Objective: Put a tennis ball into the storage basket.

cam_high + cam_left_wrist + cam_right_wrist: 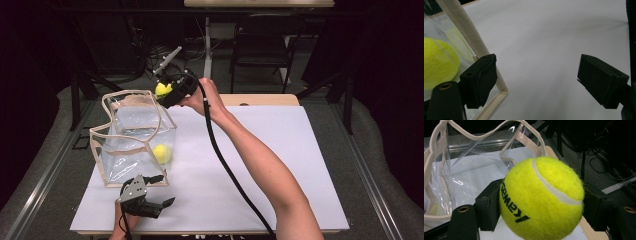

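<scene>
The left claw point(159, 192) rests released on the white surface point(260, 165), jaws spread wide, one touching the near corner of the clear bag point(134, 137). Inside the bag lies one fuzzy yellow tennis ball point(162, 153). Above the bag's far rim, the right claw point(163, 90) is clenched on a second yellow ball point(541, 198) with black lettering.

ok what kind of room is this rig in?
Likely a lab or recording studio, not a home: dark curtained surroundings, a white board as work surface, loose cables on the floor and a folding chair behind it. The right gripper holds a tennis ball.
</scene>
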